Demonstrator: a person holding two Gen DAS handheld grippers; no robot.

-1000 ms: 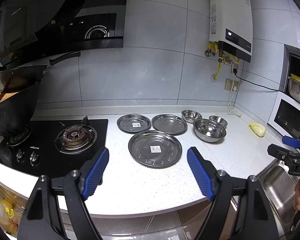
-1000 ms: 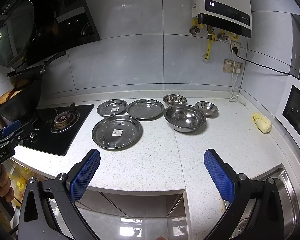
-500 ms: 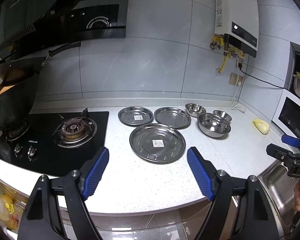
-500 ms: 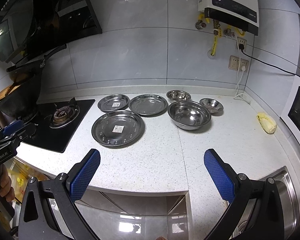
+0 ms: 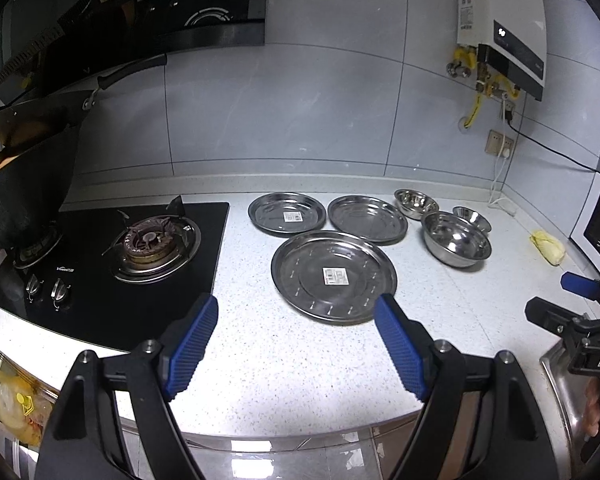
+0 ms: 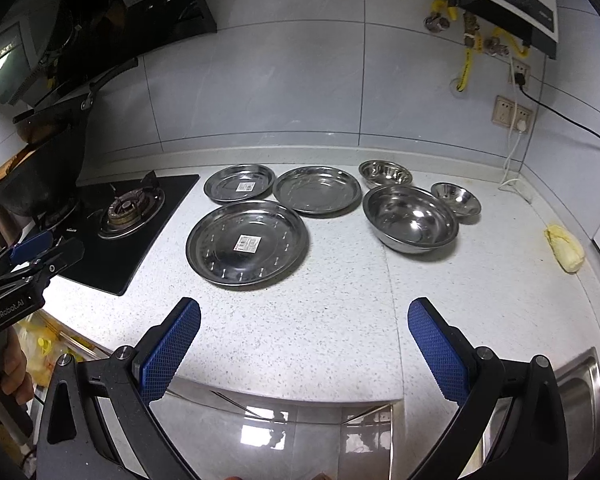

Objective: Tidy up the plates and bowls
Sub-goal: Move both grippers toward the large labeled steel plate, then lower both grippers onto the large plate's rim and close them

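Three steel plates lie on the white counter: a large one (image 5: 334, 276) (image 6: 247, 250) in front, a small one (image 5: 286, 213) (image 6: 239, 188) behind it on the left, a medium one (image 5: 367, 219) (image 6: 317, 189) behind it on the right. To their right stand a large steel bowl (image 5: 457, 239) (image 6: 410, 218) and two small bowls (image 5: 415, 202) (image 5: 471, 218) (image 6: 385, 173) (image 6: 456, 198). My left gripper (image 5: 296, 350) hangs open over the counter's front edge, short of the large plate. My right gripper (image 6: 304, 352) is open too, nothing between its fingers.
A black gas hob (image 5: 112, 256) (image 6: 128, 216) with a dark wok (image 5: 20, 200) fills the left. A yellow sponge-like lump (image 5: 548, 247) (image 6: 564, 249) lies far right. A steel sink (image 6: 580, 392) sits front right. A water heater (image 5: 504, 28) hangs on the tiled wall.
Both grippers have tilted downward and come slightly closer to the counter, so the plates and bowls sit lower and larger in view. Jaws stay open; nothing on the counter has moved.
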